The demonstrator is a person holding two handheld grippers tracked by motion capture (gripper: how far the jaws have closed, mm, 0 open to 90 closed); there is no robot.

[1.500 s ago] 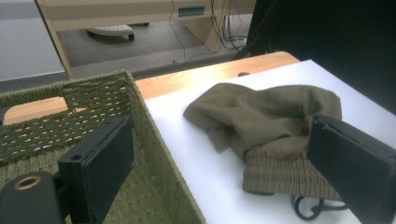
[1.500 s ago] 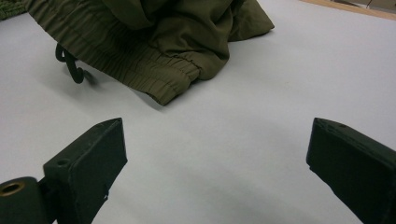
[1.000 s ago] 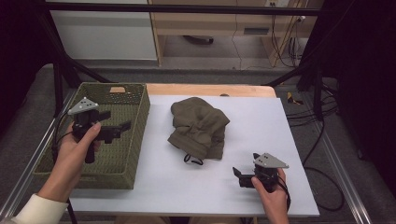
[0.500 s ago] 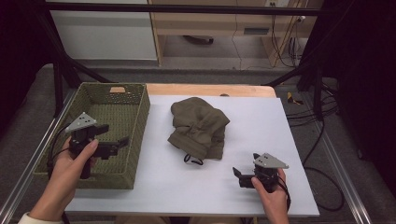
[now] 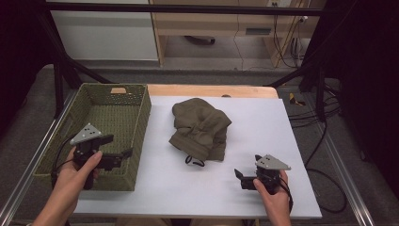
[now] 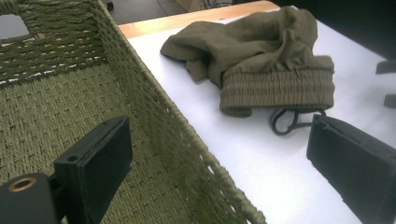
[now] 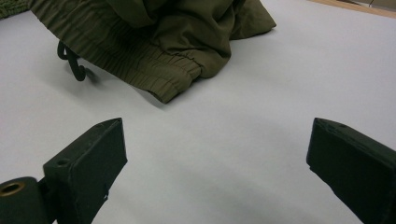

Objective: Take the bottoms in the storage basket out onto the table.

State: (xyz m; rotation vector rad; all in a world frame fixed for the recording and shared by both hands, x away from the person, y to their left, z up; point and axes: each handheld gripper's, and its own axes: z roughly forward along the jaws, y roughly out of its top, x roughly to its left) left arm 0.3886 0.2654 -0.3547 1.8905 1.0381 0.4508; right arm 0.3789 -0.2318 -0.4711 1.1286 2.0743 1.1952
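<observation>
Basket point(image 5: 56, 146) at left of frame; my left gripper point(image 5: 123, 154) has drifted lower toward its near right wall, jaws wide, empty. Olive garment point(image 5: 200, 128) lies bunched mid-frame on the white table point(image 5: 263, 122). Right gripper point(image 5: 238, 177) lower right, unmoved, wide, empty. Pickup looks next.

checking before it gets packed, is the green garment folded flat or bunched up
Bunched up. The olive garment lies in a crumpled heap on the white table, elastic waistband rumpled, drawcord loop sticking out, outside the woven basket.
</observation>
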